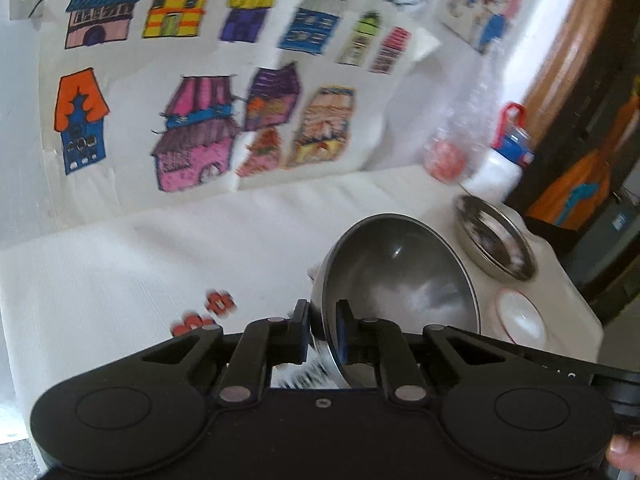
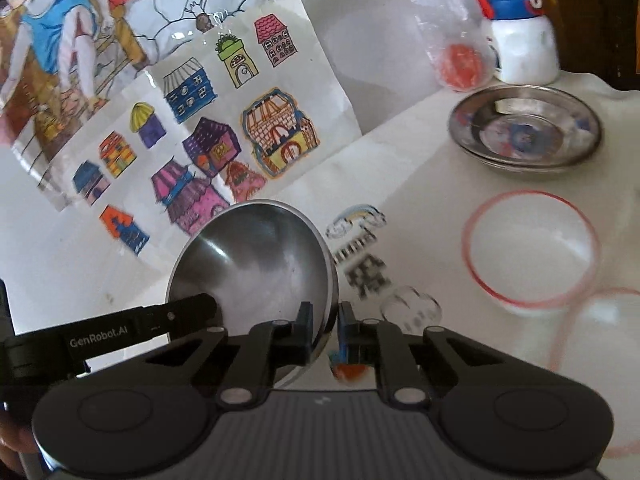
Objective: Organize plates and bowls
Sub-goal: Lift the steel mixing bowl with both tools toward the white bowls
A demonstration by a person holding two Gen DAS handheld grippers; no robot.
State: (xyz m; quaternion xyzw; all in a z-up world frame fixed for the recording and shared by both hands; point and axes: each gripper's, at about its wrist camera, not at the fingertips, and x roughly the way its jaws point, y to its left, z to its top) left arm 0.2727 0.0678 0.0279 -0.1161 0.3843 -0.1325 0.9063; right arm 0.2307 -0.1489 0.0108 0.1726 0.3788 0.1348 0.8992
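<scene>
A steel bowl (image 1: 400, 276) is held tilted above the white table. My left gripper (image 1: 322, 332) is shut on its left rim. In the right wrist view my right gripper (image 2: 324, 328) is shut on the right rim of the same steel bowl (image 2: 256, 256), and the left gripper's black body (image 2: 108, 336) reaches in from the left. Stacked steel plates (image 2: 524, 128) sit at the far right of the table; they also show in the left wrist view (image 1: 494, 236). A white bowl with a red rim (image 2: 532, 248) sits in front of them, also seen from the left wrist (image 1: 520, 316).
A white water bottle with a blue and red lid (image 2: 520, 36) and a plastic bag with a red thing (image 2: 460, 60) stand behind the plates. Coloured house drawings (image 1: 192, 80) lean along the back wall. A second red-rimmed dish (image 2: 608, 364) lies at the near right.
</scene>
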